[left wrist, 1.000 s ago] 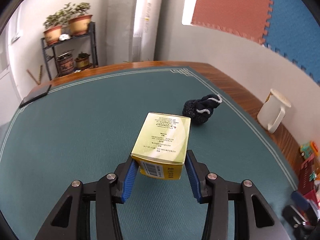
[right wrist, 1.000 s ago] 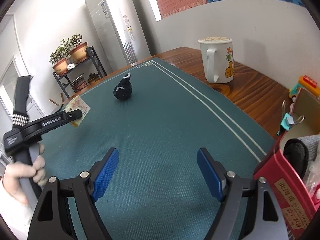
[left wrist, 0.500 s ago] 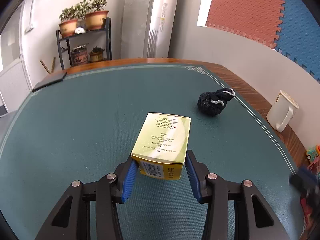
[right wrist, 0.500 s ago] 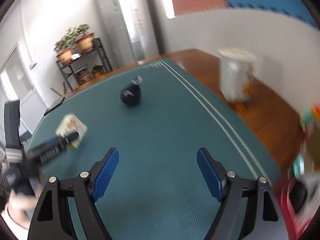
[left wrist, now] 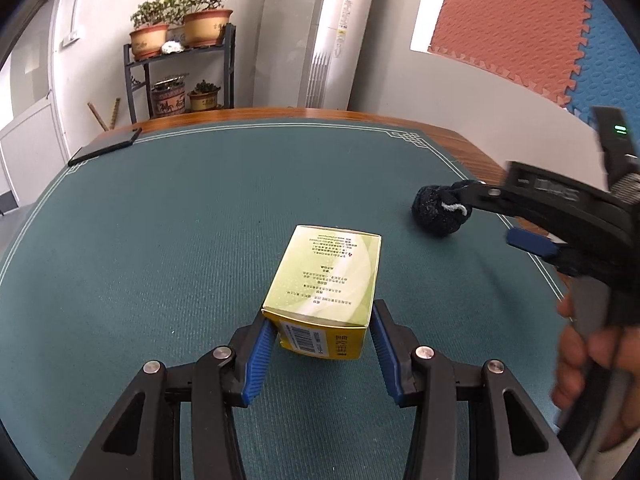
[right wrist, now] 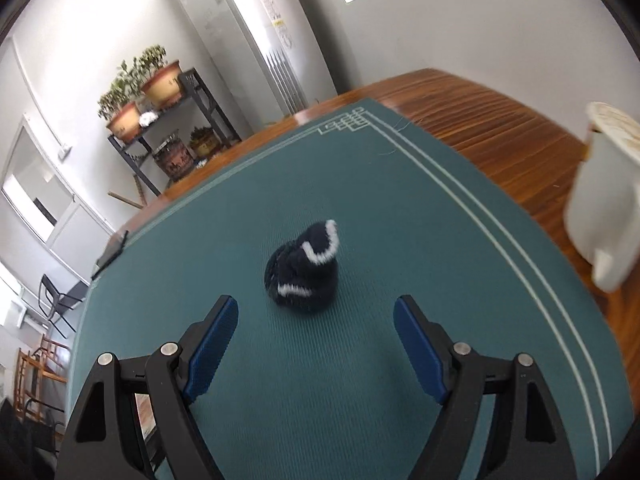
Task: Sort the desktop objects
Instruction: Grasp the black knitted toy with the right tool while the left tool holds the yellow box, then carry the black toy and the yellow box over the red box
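Right wrist view: the right gripper (right wrist: 316, 344), jaws wide and empty, has swept up to the rolled navy sock (right wrist: 303, 268) at twelve o'clock, ready to grasp; the left gripper (left wrist: 318, 338) stays clamped on the yellow-green box (left wrist: 326, 280).

Dark sock ball (right wrist: 302, 276) on green mat (right wrist: 400, 220)

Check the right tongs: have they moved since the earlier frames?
Yes. The right tongs have swung away from the white mug, now at the frame's right edge, toward the dark rolled sock, which lies just beyond their open tips.
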The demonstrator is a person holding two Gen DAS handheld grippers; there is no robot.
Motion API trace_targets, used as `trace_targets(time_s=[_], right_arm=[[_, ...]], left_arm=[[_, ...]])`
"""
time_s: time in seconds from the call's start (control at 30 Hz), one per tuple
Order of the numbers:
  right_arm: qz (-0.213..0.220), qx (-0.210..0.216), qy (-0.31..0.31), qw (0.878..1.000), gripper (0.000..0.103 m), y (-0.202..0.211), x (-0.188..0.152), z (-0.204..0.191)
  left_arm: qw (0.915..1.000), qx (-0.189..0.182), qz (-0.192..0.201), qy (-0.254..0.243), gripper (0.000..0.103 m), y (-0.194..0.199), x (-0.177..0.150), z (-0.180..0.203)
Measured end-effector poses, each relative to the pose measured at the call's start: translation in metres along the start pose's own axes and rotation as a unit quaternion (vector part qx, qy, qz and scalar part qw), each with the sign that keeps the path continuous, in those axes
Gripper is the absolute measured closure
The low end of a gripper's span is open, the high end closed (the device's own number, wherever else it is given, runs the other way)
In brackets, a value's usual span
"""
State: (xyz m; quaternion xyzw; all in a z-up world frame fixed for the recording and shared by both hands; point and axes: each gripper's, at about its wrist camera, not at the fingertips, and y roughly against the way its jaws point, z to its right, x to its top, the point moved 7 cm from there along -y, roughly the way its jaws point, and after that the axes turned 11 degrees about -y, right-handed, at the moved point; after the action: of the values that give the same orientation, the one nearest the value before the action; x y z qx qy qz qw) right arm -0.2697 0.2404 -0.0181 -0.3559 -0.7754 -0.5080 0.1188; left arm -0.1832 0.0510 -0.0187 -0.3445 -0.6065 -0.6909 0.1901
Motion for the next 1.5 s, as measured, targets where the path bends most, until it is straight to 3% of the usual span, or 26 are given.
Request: trace_targets(time_s=[0.1, 0.17, 0.23, 0.37, 0.6, 1.0, 1.5], right_arm=[[-0.005, -0.009, 0.006, 1.000, 0.028, -0.021, 0.006, -0.005], [-0.010, -0.011, 0.009, 1.000, 0.041, -0.033, 0.009, -0.007], [-0.022, -0.008, 0.012, 1.000, 0.062, -0.042, 0.009, -0.008], [-0.012, -0.019, 0.044, 0.999, 0.069, -0.035, 0.003, -0.016], [0.021, -0.027, 0.053, 0.998, 0.070, 0.013, -0.006, -0.015], [0.093, -0.047, 0.067, 0.992, 0.070, 0.143, -0.036, 0.005], [0.175, -0.130, -0.004, 0.976, 0.070, 0.285, -0.062, 0.111]], left_arm=[[1.0000, -0.001, -0.005, 0.007, 0.054, -0.003, -0.002, -0.003], [0.9999, -0.004, -0.012, 0.008, 0.054, -0.007, -0.004, -0.001], [0.9998, -0.008, -0.018, 0.007, 0.054, -0.011, -0.006, 0.001], [0.9998, -0.004, -0.017, 0.008, 0.054, -0.012, -0.006, 0.002], [0.9999, -0.004, -0.010, 0.002, 0.054, -0.008, -0.007, 0.006], [0.9988, -0.001, 0.037, -0.032, 0.054, 0.022, 0.008, 0.030], [0.9918, -0.028, 0.081, -0.094, 0.054, 0.065, 0.010, 0.083]])
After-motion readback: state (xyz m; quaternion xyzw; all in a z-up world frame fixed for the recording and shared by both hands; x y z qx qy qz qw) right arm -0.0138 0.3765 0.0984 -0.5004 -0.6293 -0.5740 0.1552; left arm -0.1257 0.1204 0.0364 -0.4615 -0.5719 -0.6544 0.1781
